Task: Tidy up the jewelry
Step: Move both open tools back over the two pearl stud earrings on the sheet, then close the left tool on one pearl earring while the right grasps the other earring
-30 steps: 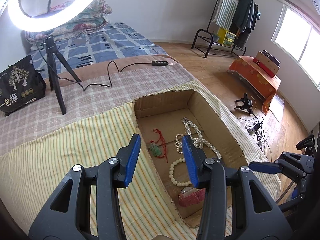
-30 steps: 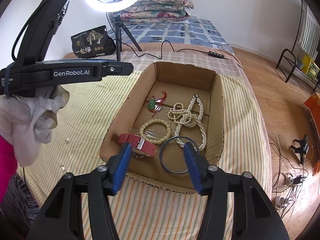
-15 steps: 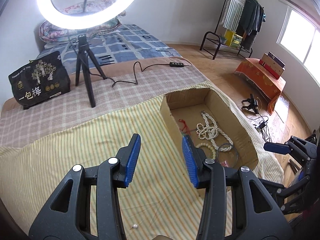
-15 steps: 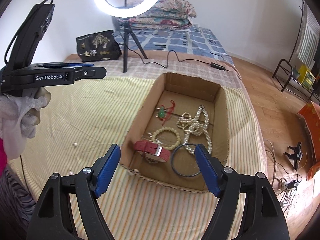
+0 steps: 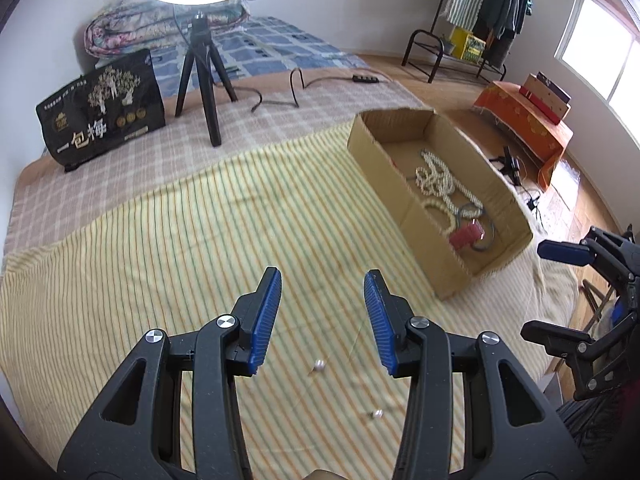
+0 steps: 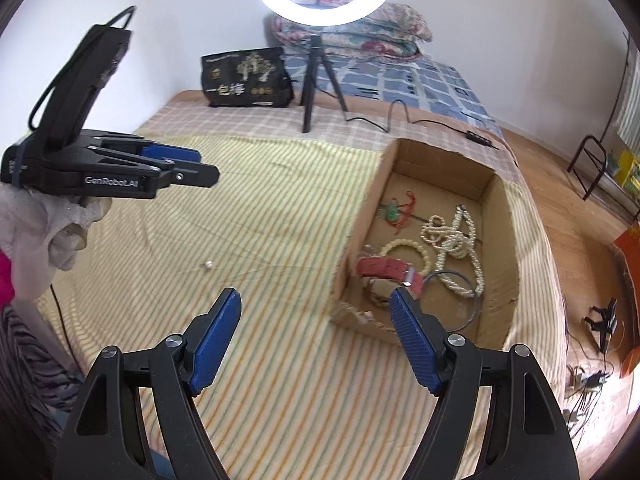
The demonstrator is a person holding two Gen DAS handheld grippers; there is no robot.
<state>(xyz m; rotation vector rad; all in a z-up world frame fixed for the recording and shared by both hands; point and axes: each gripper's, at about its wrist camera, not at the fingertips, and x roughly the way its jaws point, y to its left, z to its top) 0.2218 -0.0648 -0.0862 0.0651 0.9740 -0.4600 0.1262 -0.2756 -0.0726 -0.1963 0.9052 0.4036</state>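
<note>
A cardboard box [image 6: 498,232] on the striped cloth holds a pearl necklace [image 6: 452,240], a bead bracelet [image 6: 404,248], a red watch strap [image 6: 384,270], a dark bangle [image 6: 460,300] and a green pendant on red cord [image 6: 394,210]. Two small pearl pieces [image 5: 319,366] [image 5: 377,414] lie loose on the cloth just beyond my left gripper [image 5: 323,280], which is open and empty. One of them [image 6: 208,265] shows in the right wrist view. My right gripper [image 6: 315,300] stands wide open and empty over the cloth, left of the box's near corner.
A ring light on a black tripod [image 5: 202,76] and a black printed bag [image 5: 102,114] stand at the back of the bed, with a cable [image 6: 404,114] trailing right. The box [image 5: 384,168] sits near the bed's right edge; wooden floor and a clothes rack lie beyond.
Both grippers have swung left, away from over the box toward the striped cloth. The right jaws have spread wider. The loose pearl pieces have come into the left wrist view.
</note>
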